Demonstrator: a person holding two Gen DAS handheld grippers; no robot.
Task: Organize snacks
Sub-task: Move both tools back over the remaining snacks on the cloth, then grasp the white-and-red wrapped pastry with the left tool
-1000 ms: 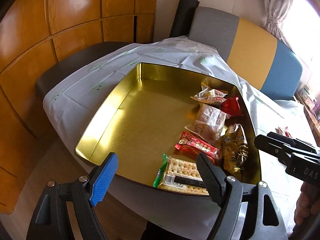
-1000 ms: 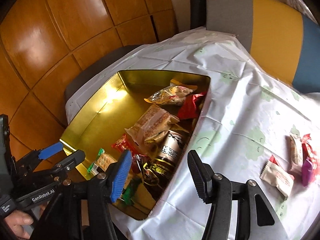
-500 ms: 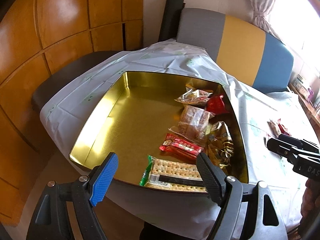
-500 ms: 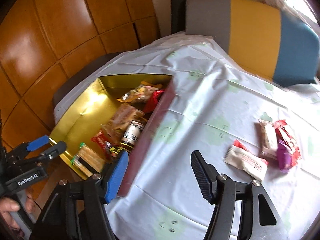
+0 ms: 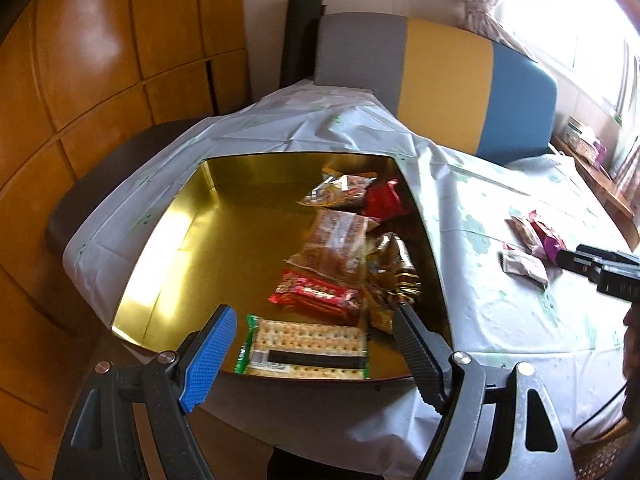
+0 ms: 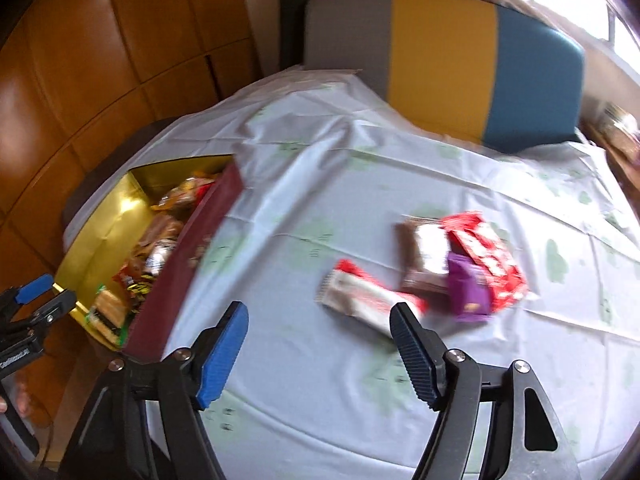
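Note:
A gold tin box (image 5: pixel 168 248) sits on the table's left side and holds several snack packs, with a cracker pack (image 5: pixel 308 350) nearest. My left gripper (image 5: pixel 316 344) is open and empty, just above the box's near edge. My right gripper (image 6: pixel 320 344) is open and empty above the tablecloth. In the right wrist view several loose packs lie ahead of it: a white and red pack (image 6: pixel 368 300), a brown pack (image 6: pixel 424 260), a purple pack (image 6: pixel 468 292) and a red pack (image 6: pixel 488 256). The box (image 6: pixel 192 248) is to its left.
A white cloth with green prints (image 6: pixel 320 208) covers the table. A grey, yellow and blue chair back (image 5: pixel 436 80) stands behind it. Wooden wall panels (image 5: pixel 100 60) are on the left. A window (image 5: pixel 580 12) is at the right.
The right gripper has swung right, away from the box and over to the loose packs. The left gripper has drifted slightly, staying at the box's near edge. Both stay open.

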